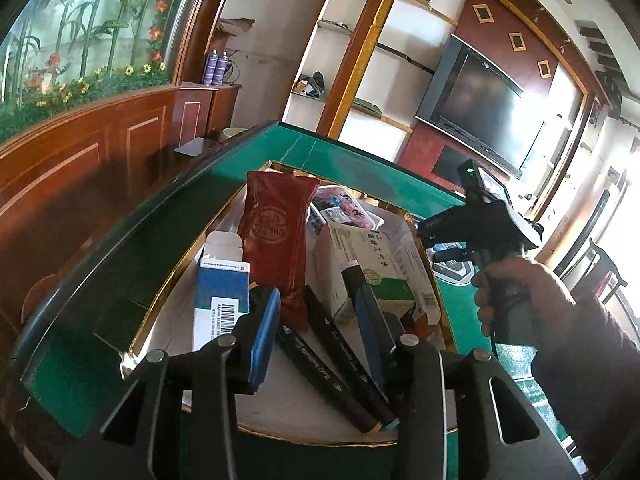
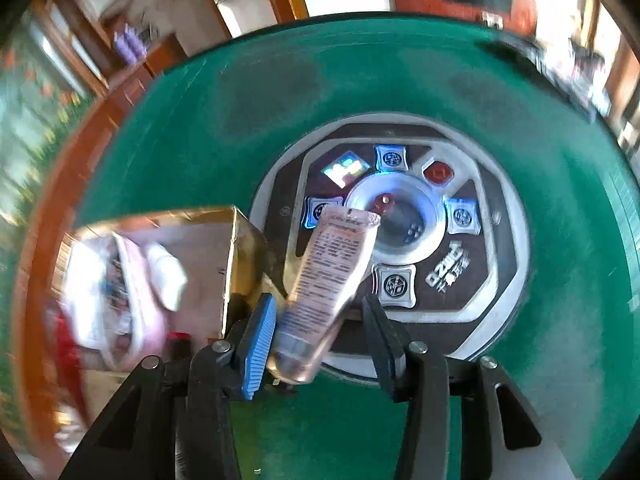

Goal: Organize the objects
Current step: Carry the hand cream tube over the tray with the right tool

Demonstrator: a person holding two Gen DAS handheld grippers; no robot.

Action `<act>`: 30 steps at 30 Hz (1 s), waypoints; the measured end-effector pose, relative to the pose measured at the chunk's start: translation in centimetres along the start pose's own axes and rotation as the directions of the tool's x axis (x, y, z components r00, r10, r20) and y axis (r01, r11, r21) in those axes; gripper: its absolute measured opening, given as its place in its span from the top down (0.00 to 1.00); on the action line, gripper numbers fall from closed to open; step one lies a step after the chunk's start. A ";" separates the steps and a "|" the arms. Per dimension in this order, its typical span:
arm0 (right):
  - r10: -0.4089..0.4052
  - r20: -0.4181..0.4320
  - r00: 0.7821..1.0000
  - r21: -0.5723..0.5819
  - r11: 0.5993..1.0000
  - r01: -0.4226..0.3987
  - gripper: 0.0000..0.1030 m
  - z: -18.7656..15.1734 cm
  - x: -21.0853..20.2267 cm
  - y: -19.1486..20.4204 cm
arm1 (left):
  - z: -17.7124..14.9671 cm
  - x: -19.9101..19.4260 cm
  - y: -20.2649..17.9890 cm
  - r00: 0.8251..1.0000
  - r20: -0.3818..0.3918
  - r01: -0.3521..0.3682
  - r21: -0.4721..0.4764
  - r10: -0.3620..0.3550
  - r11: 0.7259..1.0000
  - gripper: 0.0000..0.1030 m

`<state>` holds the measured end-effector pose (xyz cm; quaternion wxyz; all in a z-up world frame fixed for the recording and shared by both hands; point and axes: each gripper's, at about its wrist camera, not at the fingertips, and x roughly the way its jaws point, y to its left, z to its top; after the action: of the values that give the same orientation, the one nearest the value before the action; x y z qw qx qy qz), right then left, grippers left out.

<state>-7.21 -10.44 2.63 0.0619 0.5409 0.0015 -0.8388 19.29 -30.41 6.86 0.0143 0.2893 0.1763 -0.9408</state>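
Right tongs (image 2: 316, 344) pinch a clear tube (image 2: 328, 280) above my desk (image 2: 560, 280); left tongs (image 1: 320, 320) hang spread. Gold-rimmed tray (image 1: 160, 320) holds a red packet (image 1: 276, 236), boxes and pens, blurred in the right view.

In the right wrist view the box (image 2: 168, 264) and its contents are smeared by motion blur, so they cannot be identified. The print on the tube (image 2: 332, 268) is unreadable. The left tool (image 1: 320, 320) hides parts of two black markers (image 1: 332, 364).

box (image 1: 288, 364): sitting on the worktop (image 1: 120, 280), left of the control panel (image 2: 404, 240)
pouch (image 1: 276, 236): lying in the box, carton (image 1: 220, 296) on its left
markers (image 1: 336, 364): lying in front of the pouch
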 end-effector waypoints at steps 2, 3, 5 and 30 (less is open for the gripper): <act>-0.024 0.002 1.000 -0.044 0.999 0.024 0.68 -0.1 -0.2 0.4 | -0.3 0.2 0.1 1.000 -0.001 0.002 -0.010 -0.002 1.000 0.62; -0.032 -0.001 0.999 -0.055 0.998 0.032 0.68 -0.1 -0.2 0.3 | -0.3 0.2 0.2 1.000 -0.003 0.003 -0.015 -0.003 1.000 0.62; -0.025 -0.003 1.000 -0.068 0.997 0.024 0.69 -0.6 -0.5 -0.1 | -0.4 0.3 0.6 1.000 -0.007 0.008 -0.029 -0.008 1.000 0.62; 0.033 0.002 0.999 -0.064 0.997 -0.032 0.51 -2.8 -1.1 -0.3 | -1.1 -0.5 -0.7 1.000 -0.003 0.011 -0.016 -0.011 1.000 0.60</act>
<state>-4.24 -9.87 2.40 0.0928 0.5373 0.0193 -0.8381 20.25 -29.40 6.51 0.0112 0.2899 0.1851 -0.9389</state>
